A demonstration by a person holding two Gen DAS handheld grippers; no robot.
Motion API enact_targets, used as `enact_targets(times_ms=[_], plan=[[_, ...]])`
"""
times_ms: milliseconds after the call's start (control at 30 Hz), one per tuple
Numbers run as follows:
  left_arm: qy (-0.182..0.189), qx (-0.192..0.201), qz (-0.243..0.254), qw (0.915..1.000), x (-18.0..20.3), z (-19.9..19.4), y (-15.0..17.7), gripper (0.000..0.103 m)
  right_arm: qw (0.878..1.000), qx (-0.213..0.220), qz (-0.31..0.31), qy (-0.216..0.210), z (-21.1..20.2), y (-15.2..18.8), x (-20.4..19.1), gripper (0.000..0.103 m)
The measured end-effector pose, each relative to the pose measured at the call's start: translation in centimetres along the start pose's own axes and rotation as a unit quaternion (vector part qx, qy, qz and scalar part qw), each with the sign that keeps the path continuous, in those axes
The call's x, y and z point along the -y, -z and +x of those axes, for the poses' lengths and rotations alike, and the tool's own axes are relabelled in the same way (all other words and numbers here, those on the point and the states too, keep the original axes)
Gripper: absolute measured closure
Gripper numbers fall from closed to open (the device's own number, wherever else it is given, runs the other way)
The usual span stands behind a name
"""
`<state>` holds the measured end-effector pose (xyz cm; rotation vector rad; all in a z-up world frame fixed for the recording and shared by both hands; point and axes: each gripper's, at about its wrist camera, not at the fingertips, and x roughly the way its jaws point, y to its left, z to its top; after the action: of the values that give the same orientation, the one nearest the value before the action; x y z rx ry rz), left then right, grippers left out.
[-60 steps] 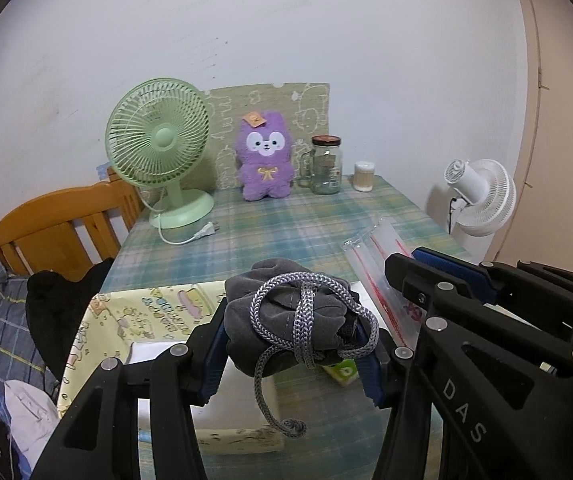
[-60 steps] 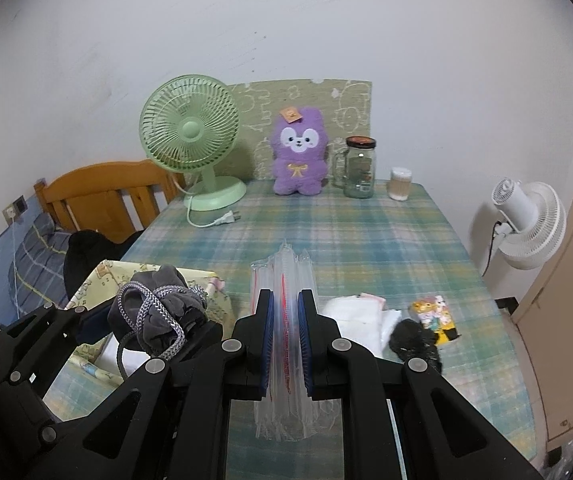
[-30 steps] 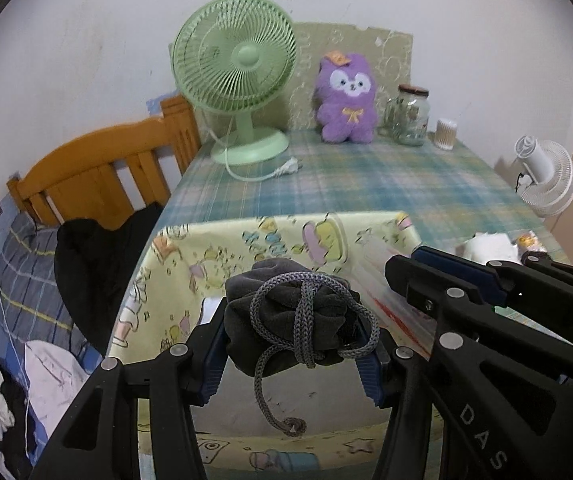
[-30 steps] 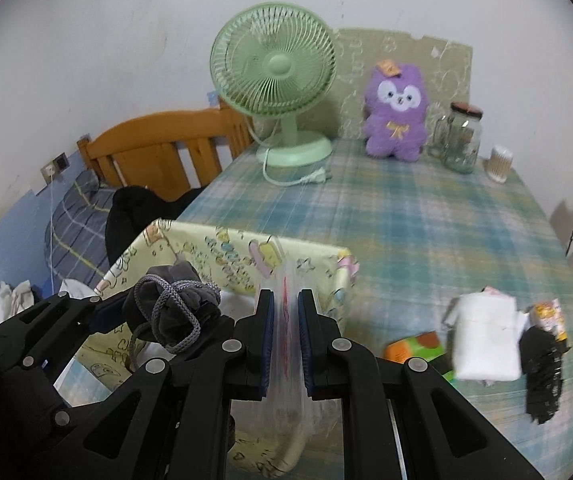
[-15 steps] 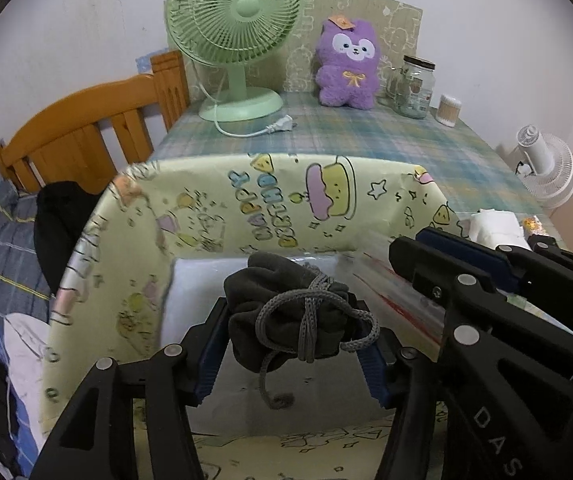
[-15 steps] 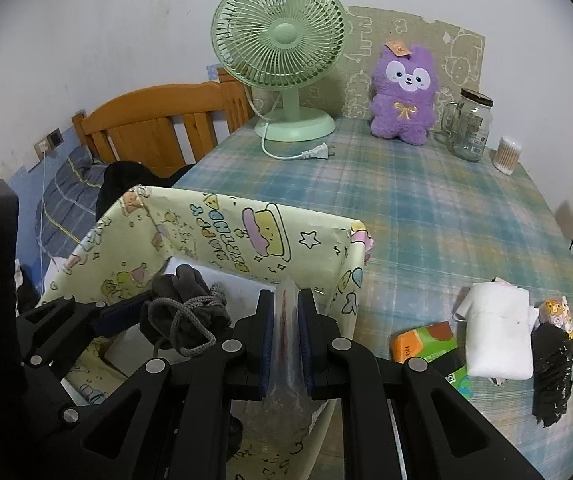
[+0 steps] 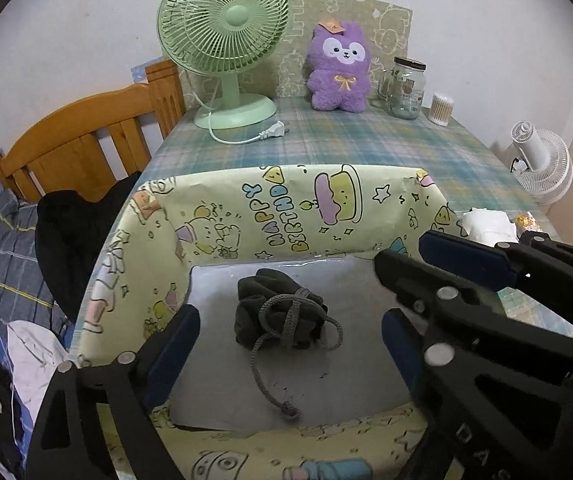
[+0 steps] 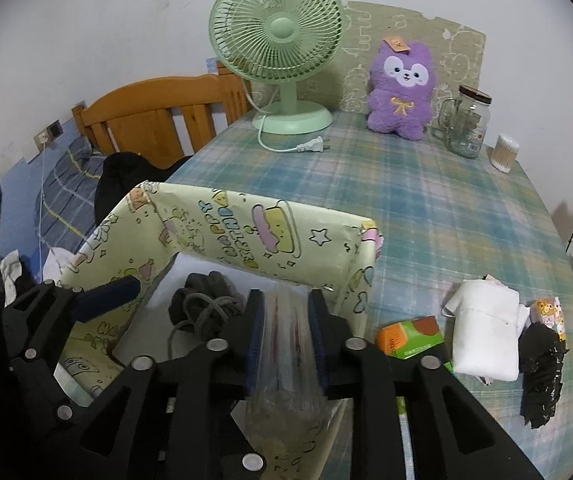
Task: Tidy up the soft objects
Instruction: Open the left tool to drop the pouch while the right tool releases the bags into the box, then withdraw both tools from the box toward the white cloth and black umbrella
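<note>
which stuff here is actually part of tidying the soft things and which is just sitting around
Part of the job: grey drawstring pouch lying in the yellow box; clear plastic bags between the right gripper jaws; white cloth and black item on the table.

Lying about: green fan, purple plush, glass jar, cotton swabs.

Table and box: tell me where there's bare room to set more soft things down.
Inside the yellow box, the white floor around the grey drawstring pouch is bare. The plaid table is bare from the box wall to the green fan and purple plush. It is crowded at the right: orange-green packet, white cloth, black item.
</note>
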<state>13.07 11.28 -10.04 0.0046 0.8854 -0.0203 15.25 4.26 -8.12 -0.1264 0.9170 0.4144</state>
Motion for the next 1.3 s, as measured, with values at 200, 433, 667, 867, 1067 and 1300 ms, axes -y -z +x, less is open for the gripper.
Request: enact_targets(times_ms=[200,433,667,867,1067,1300], plan=[[0.003,0.009,0.004,0.9999,-0.3,-1.6,0.0,0.004,1.000,0.022,0.001,-0.006,-1.4,0.0,-0.7,0.038],[0.008,0.025,0.002,0.9997,-0.2,-3.0,-0.1,0.003,0.999,0.035,0.001,0.002,-3.1,-0.2,-0.9,0.036],[0.011,0.047,0.013,0.9988,0.9,-4.6,-0.3,0.003,0.998,0.053,0.005,0.026,-5.1,0.0,-0.3,0.026],[0.014,0.067,0.026,0.9973,2.0,-6.1,-0.6,0.003,0.996,0.070,0.008,0.056,-7.1,-0.1,0.2,0.016],[0.019,0.083,0.029,0.9960,3.2,-7.3,-0.9,0.003,0.994,0.086,0.015,0.073,-8.9,0.0,1.1,0.012],[0.025,0.094,0.039,0.9945,5.2,-8.4,-1.0,0.003,0.992,0.100,0.027,0.074,-10.5,0.8,2.4,0.011]])
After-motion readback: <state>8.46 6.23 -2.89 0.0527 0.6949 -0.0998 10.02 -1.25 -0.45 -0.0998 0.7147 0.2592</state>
